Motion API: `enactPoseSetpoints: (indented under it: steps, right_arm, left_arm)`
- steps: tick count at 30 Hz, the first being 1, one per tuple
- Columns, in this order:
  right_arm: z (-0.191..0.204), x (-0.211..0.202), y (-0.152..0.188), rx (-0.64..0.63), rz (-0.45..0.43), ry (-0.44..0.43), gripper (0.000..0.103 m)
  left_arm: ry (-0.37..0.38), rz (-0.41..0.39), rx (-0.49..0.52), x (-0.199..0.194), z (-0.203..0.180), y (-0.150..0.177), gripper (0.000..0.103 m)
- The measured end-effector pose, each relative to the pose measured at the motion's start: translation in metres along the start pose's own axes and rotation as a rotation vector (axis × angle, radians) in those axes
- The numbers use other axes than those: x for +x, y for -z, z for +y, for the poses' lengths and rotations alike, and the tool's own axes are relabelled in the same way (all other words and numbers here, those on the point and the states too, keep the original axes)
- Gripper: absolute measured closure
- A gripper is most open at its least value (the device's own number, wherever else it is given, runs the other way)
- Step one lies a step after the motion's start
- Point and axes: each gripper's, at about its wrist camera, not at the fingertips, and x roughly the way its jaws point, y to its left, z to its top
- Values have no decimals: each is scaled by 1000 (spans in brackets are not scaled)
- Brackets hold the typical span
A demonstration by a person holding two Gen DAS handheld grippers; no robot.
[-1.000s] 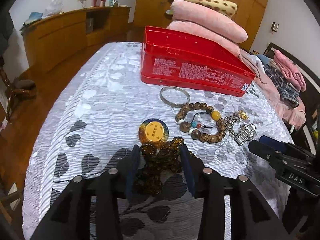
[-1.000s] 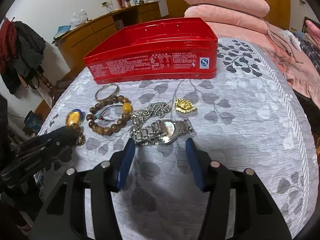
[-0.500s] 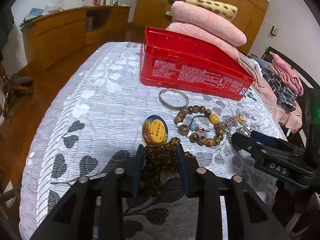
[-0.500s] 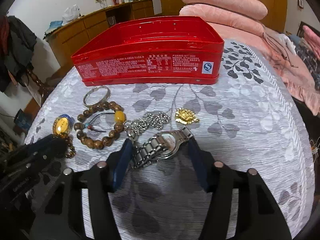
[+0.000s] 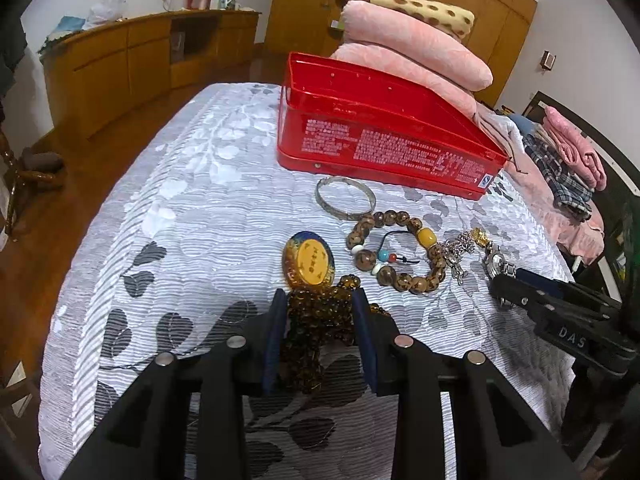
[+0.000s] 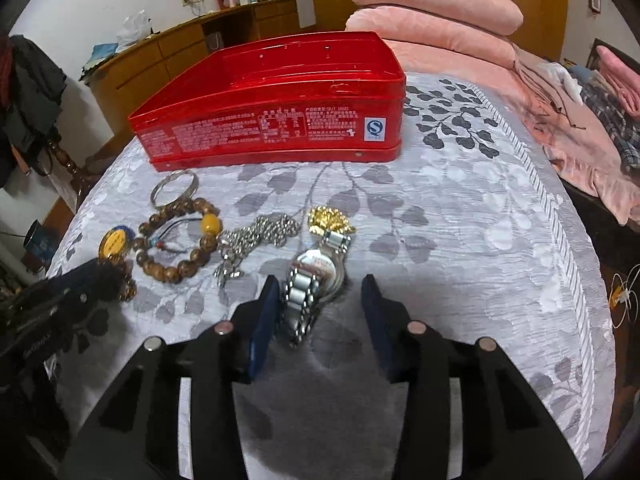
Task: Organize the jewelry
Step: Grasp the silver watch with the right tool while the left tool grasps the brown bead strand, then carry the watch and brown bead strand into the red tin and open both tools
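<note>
Red tin (image 6: pixel 280 120), "S" quality mark (image 6: pixel 375 128)

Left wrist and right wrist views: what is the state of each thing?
Red tin: open, no lid.
Bead necklace: bunched, gripped.
Left gripper: shut on bead necklace.
Right gripper: open, jaws just closing around watch.
Watch: between jaws, not clamped.
Bangle: lying loose.

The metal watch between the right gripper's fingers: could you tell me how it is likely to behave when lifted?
The watch has a linked steel band, so it will probably drape limply. It looks fairly heavy for its size. Polished links may slip between the right gripper pads.
</note>
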Motion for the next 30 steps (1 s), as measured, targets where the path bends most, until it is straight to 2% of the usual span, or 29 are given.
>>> enactPoseSetpoints:
  steps: [3,5,11,15,21,24,30]
  right_arm:
    - [3,6,-3,2,-7,10,61]
    - [4,6,-3,-4,-12,19,71]
    - [4,1,1,-1,-18,1,73]
    - [3,-8,5,6,-34,-27,73]
    - [-1,-30,11,-7,-72,-36,73]
    - [-3,-40,11,-6,-95,-45,73]
    - [-1,-54,9,-17,-126,-61,73]
  left_arm:
    - [-2,5,4,2,-2,-2,65]
    - [-6,9,9,4,-4,-3,63]
    - [-20,13,32,9,-10,-7,61]
    - [9,11,21,8,-7,-7,68]
    - [29,3,19,4,-7,-4,72]
    - [41,-12,10,-4,-7,-2,83]
    - [65,-36,6,-15,-10,1,85]
